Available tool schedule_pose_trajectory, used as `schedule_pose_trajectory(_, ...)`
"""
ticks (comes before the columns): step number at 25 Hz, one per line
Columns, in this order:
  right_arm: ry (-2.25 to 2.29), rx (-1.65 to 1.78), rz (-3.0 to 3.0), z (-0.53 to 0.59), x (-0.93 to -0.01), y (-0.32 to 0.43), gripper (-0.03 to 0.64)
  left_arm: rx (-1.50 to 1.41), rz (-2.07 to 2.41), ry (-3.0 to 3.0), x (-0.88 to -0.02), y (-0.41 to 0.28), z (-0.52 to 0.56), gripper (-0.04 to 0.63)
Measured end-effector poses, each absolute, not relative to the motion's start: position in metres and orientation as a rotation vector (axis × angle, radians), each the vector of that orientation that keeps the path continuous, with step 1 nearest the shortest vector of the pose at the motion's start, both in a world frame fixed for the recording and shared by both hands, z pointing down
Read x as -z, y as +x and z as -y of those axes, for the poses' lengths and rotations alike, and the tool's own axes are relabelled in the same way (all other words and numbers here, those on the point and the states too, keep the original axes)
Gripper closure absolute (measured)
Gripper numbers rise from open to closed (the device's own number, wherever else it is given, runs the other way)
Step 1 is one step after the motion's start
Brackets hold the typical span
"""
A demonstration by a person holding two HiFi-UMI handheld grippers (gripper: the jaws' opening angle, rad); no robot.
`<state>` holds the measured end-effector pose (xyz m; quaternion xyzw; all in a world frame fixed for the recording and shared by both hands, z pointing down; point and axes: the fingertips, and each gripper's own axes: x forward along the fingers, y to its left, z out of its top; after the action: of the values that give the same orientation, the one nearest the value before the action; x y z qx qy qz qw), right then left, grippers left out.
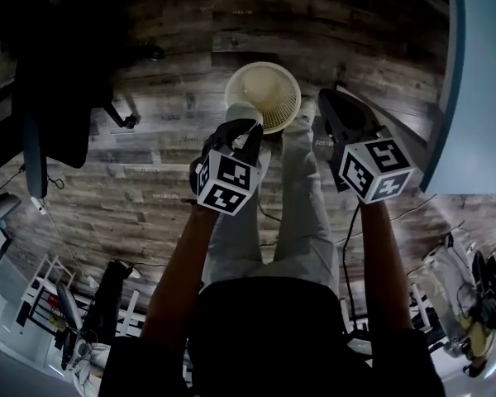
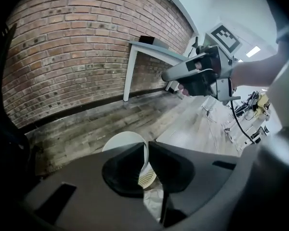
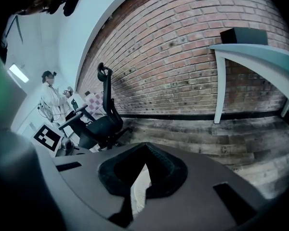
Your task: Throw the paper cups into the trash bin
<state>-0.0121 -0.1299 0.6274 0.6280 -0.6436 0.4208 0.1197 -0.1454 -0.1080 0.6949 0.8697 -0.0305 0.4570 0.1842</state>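
Note:
A cream mesh trash bin (image 1: 273, 85) stands on the wooden floor straight below me. My left gripper (image 1: 241, 126) hovers at its near rim, shut on the wall of a white paper cup (image 1: 242, 111). In the left gripper view the cup (image 2: 123, 141) is pinched between the jaws of the left gripper (image 2: 147, 146), with the bin's mesh (image 2: 148, 176) under it. My right gripper (image 1: 326, 99) hangs beside the bin's right edge, shut with nothing in it. In the right gripper view the tips of that gripper (image 3: 145, 146) meet above the bin (image 3: 140, 189).
A black office chair (image 1: 58, 98) stands to the left, also seen as the chair (image 3: 98, 121) before the brick wall (image 3: 183, 42). A white table (image 1: 479, 81) is at the right. My light-trousered legs (image 1: 273, 213) are just behind the bin. A person (image 3: 50, 97) stands far off.

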Motion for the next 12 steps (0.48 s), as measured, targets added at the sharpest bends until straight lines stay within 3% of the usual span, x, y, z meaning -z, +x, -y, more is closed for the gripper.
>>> schedule_pose_trajectory(12,1.667,-1.217,1.831,0.088,-0.728,-0.031,0.623,-1.314,0.098,2.406,-0.818,-0.149,0.080,0.557)
